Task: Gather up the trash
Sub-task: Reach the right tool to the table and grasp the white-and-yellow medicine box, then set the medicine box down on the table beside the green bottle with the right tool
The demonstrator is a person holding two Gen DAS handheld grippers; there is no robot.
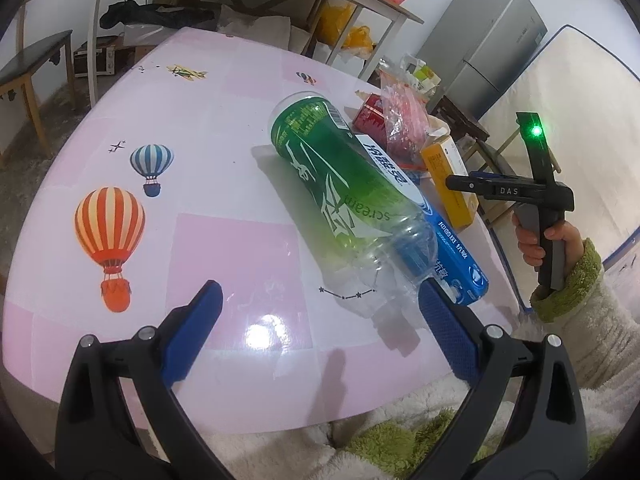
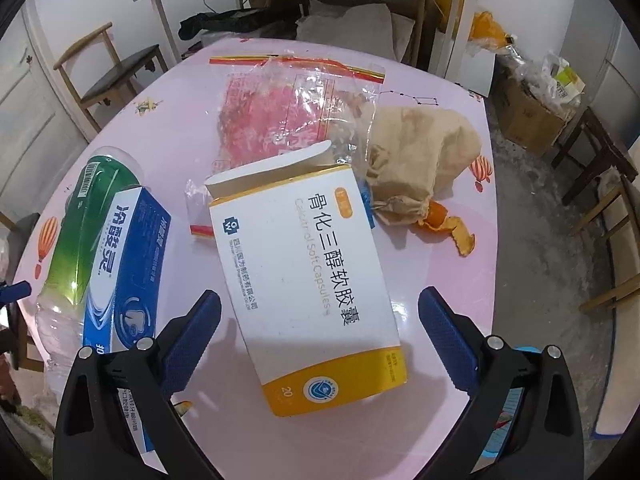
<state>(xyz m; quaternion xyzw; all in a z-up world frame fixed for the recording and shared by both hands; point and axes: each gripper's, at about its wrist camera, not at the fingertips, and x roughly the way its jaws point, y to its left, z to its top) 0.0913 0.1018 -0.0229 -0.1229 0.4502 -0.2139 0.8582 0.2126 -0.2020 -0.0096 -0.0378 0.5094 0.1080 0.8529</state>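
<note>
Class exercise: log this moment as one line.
left gripper: open, at green bottle | right gripper: open, over medicine box | nothing grasped

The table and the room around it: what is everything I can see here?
table: one, pink, balloon pictures, centre
bottle: one, green, lying flat
toothpaste box: one, blue, beside bottle
medicine box: one, white-yellow, flap open
zip bag: one, clear-red, behind medicine box
paper bag: one, tan, crumpled
orange peel: some, beside paper bag
fridge: one, grey, background
left gripper: blue pads, open
right gripper: open, either side of medicine box
hand: one, green cuff
</note>
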